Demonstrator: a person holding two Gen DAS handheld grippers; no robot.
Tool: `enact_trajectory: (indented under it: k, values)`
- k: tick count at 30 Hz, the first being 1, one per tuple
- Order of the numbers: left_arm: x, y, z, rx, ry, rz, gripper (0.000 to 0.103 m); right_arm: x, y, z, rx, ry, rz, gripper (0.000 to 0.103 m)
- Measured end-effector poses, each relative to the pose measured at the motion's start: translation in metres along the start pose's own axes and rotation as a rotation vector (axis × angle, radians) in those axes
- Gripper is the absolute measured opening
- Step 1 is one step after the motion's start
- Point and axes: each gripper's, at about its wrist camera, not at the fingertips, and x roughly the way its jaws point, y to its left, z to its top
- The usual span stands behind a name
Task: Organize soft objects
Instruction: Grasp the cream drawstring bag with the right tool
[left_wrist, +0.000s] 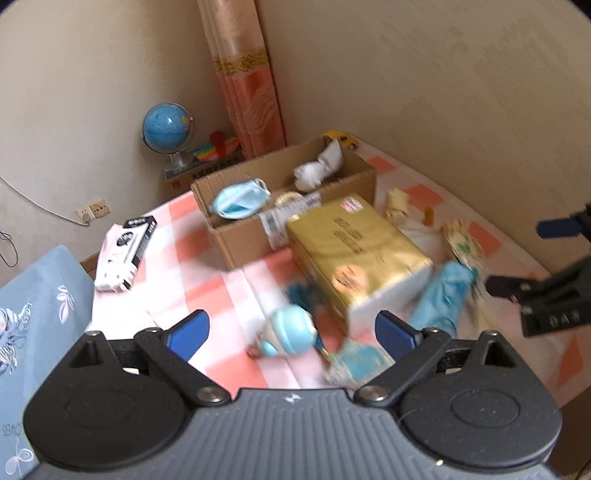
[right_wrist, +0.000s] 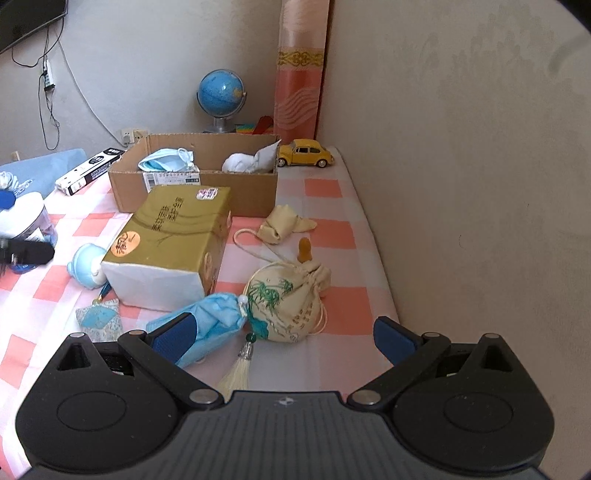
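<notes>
Both grippers hang over a pink-checked bed with their jaws spread wide and nothing between them: the left gripper sits above a pale blue round toy, the right gripper just short of a cream pouch painted with green bamboo. That reads as two empty tools lining up for the next pick, and the pouch looks like the right one's likeliest target, since it lies nearly centred between the fingers. The open cardboard box at the far side already holds a blue face mask and a white crumpled cloth, so it seems to serve as the bin for soft things. Still loose on the bed are the pouch, drawn shut at the neck with a cord and a white tassel trailing, a bunched blue cloth touching it, and a small folded beige cloth beyond. A gold carton stands between these and the box.
</notes>
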Motion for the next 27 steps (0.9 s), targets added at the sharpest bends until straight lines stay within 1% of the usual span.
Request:
enact_trajectory:
  k: [5,9,11,19,22,23,27]
  values:
    - [0.001,-0.010,-0.013,-0.009,0.007,-0.041,0.096,0.006,0.000,-0.006,-0.009,0.018,-0.009,0.103]
    - [0.005,-0.014,-0.019,0.004,0.017,-0.029,0.096,0.011,-0.004,-0.006,0.012,0.020,-0.005,0.103]
    - [0.007,-0.014,-0.021,0.007,0.017,-0.023,0.096,0.013,-0.005,-0.003,0.015,0.014,-0.017,0.103]
    - [0.016,-0.009,-0.023,-0.015,0.032,-0.031,0.096,0.033,-0.011,0.018,0.029,-0.006,-0.030,0.102]
    - [0.021,-0.006,-0.024,-0.023,0.045,-0.032,0.096,0.046,-0.014,0.026,0.045,0.002,-0.027,0.097]
    - [0.023,-0.005,-0.025,-0.026,0.049,-0.032,0.096,0.051,-0.015,0.027,0.052,0.008,-0.024,0.094]
    - [0.030,-0.001,-0.025,-0.036,0.064,-0.031,0.096,0.069,-0.019,0.027,0.094,0.057,-0.003,0.088]
